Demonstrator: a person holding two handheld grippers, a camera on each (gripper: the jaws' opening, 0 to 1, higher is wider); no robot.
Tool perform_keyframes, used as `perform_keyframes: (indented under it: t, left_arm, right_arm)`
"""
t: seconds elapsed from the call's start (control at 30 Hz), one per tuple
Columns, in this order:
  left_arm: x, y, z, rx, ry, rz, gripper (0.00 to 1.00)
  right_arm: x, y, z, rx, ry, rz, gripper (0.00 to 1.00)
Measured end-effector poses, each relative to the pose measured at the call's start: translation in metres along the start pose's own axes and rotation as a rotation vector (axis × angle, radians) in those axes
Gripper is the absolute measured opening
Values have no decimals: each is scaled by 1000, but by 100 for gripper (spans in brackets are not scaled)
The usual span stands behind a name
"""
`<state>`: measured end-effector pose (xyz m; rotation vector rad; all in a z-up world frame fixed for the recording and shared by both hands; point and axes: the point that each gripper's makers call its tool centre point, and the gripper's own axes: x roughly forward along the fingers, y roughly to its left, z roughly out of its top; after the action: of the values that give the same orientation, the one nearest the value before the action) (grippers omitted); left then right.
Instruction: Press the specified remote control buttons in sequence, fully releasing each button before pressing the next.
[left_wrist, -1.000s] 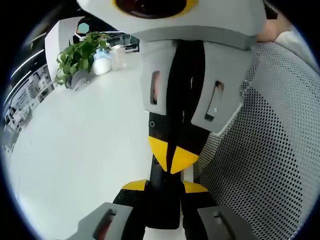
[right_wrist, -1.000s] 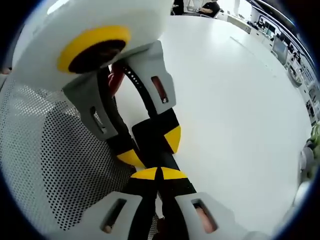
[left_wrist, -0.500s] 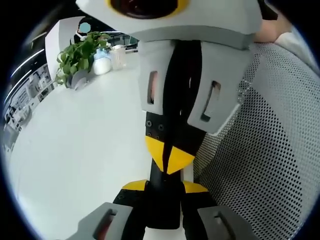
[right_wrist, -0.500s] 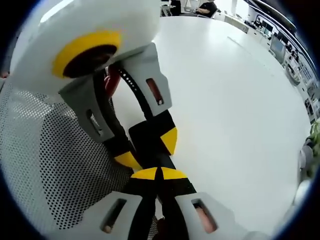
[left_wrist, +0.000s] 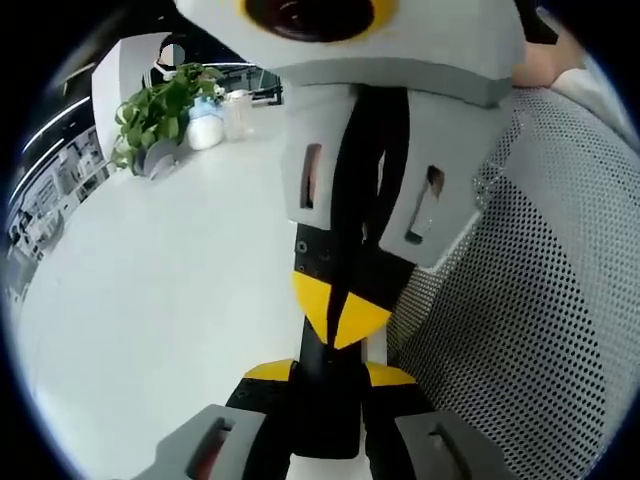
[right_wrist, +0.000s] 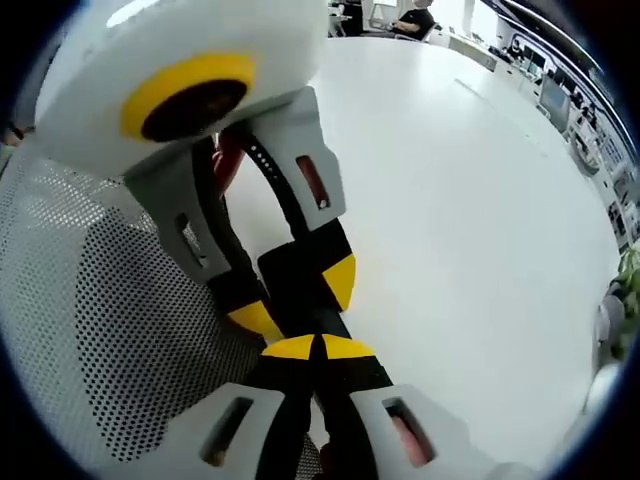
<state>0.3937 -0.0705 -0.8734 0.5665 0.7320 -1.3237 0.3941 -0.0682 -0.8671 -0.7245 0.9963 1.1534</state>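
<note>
Desk (left_wrist: 150, 300), white and wide, carries the work. A perforated mesh surface (left_wrist: 520, 340), possibly a chair back, stands just beside both tools on the operator's side. Left tool (left_wrist: 328, 372) is clenched on the remote control (left_wrist: 325, 420), a black slab gripped between its yellow tips and held above the desk. Right tool (right_wrist: 318, 348) has its jaws closed together on nothing, their joined tips touching the remote's face from the opposite end.

Risks, as judged:
- The two tools crowd the remote so closely that its buttons are hidden, so a press may land on the wrong key.
- An off-centre push may tilt or slide the remote in the left tool's grip.
- A shallow lift-off may leave the button partly depressed before the next press.

Obstacles: the mesh surface limits withdrawal to that side. A potted plant (left_wrist: 155, 110) and white bottles (left_wrist: 205, 125) stand well apart at the desk's far edge, out of the way.
</note>
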Motion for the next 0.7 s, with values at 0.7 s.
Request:
perform_keyframes:
  t: [0.7]
  left_arm:
    - [1,0,0,1,-8,0,25]
  right_arm:
    - [-1,-4,-2,121,5,13,0]
